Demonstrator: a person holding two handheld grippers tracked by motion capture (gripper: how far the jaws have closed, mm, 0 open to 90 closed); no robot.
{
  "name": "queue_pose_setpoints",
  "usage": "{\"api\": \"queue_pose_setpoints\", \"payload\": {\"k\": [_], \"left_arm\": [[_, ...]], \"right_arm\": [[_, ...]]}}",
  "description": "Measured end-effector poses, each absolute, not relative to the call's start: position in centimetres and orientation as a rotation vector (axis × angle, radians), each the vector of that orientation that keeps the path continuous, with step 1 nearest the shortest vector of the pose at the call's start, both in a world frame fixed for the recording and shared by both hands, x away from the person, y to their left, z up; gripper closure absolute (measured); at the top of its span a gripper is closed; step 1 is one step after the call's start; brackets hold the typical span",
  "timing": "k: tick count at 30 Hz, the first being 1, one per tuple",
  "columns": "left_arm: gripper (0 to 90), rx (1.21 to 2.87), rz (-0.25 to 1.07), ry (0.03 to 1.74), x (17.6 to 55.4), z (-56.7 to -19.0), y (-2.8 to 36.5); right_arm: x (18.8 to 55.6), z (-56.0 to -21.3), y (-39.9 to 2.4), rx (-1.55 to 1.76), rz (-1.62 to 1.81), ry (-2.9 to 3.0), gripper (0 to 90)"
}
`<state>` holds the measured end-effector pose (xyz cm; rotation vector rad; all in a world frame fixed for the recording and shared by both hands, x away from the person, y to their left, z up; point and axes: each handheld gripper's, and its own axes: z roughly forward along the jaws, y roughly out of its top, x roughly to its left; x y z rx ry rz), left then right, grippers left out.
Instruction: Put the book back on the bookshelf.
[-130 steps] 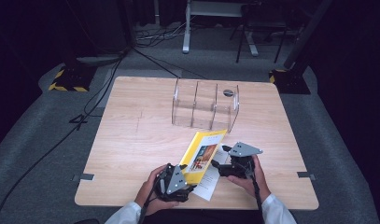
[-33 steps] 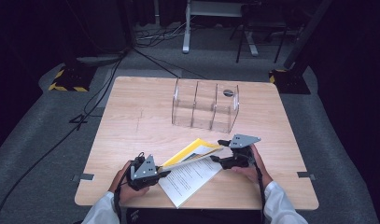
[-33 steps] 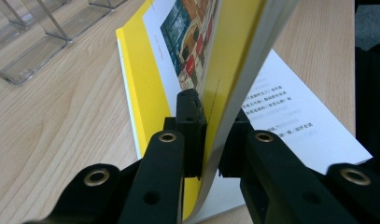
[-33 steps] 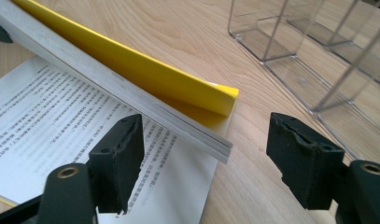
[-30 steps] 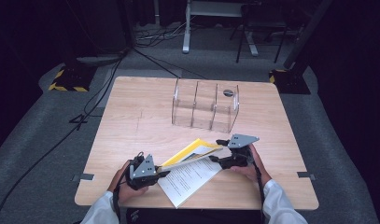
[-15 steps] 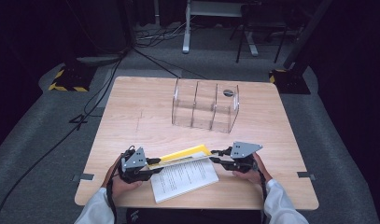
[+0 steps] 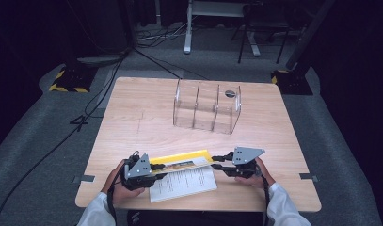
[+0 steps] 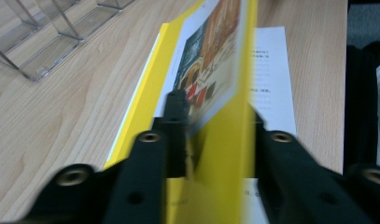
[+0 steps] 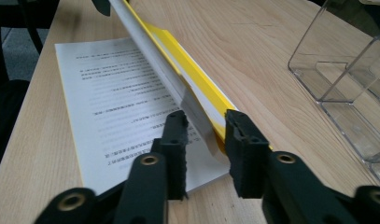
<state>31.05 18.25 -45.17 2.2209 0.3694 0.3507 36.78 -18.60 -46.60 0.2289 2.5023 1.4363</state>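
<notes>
Our left tool point(image 7: 154, 168) pinches the raised yellow cover point(image 8: 225, 154) of the booklet point(image 7: 182, 181) at its left end; its jaws have just been closing on it. Our right tool point(image 7: 217, 162) has the same sheet between its jaws, which have just been opening a little; we cannot tell if the pads bite. Since a second ago the booklet has swung square to the near desk point(image 7: 142, 117) edge, with the cover lifted between both tools, so we judge page-turning underway. The clear organizer point(image 7: 207, 108) stands far. The cover picture is blurred.
</notes>
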Motion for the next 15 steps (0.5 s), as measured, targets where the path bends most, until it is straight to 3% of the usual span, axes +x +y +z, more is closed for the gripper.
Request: {"api": "queue_pose_setpoints", "payload": {"k": [2,5,8,10,15], "left_arm": [[78.4,2.232,0.342,0.353,31.2,-45.2,18.3],[79.1,2.222,0.342,0.353,31.3,-45.1,18.5],[78.8,2.205,0.332,0.363,31.5,-45.1,18.6],[78.6,2.195,0.331,0.373,31.7,-45.0,18.7],[73.8,2.175,0.330,0.410,32.1,-44.7,18.9]], "right_arm": [[37.5,-46.7,-18.3,0.300,1.423,2.502,40.3],[38.4,-46.9,-17.9,0.310,1.461,2.524,39.8],[38.4,-47.0,-16.9,0.252,1.445,2.551,44.1],[38.3,-47.0,-16.3,0.203,1.433,2.570,60.1],[37.9,-47.0,-16.0,0.141,1.441,2.563,72.6]]}}
